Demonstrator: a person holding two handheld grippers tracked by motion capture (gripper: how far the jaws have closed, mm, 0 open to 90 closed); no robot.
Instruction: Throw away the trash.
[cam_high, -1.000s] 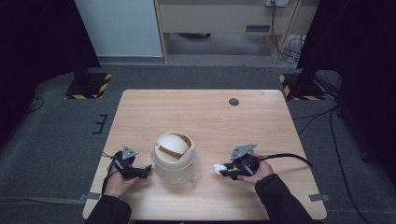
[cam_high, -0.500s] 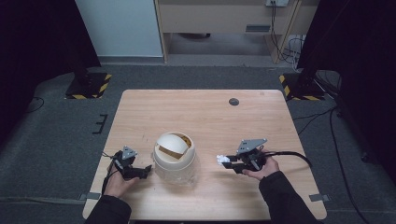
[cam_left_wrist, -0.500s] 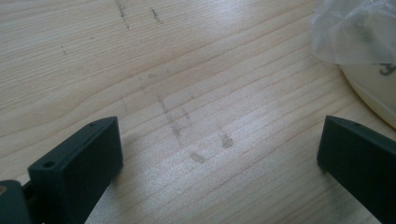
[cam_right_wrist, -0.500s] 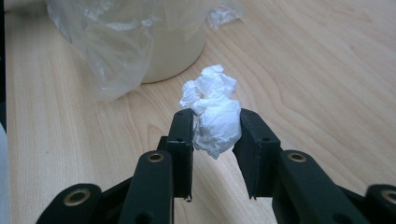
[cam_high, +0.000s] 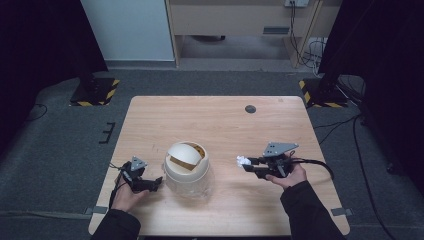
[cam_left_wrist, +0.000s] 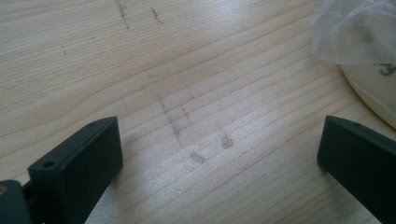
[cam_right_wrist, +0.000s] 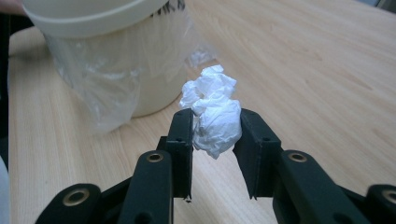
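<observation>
Three cameras, one wooden table (cam_high: 220, 125): one fixed overhead, two riding low on the hand-held tools.

From above the person's side we look forward and down over the whole tabletop to the floor and cabinet beyond. On the left gripper (cam_left_wrist: 219, 154) we sit almost against the wood, facing the grain between its jaws, with the edge of the cream bin (cam_left_wrist: 373, 88) at upper right. On the right gripper (cam_right_wrist: 212, 135) we look level along the jaws towards that bin (cam_right_wrist: 93, 28), a close view. All three views share the bin (cam_high: 186, 167) and the tabletop around it.
</observation>
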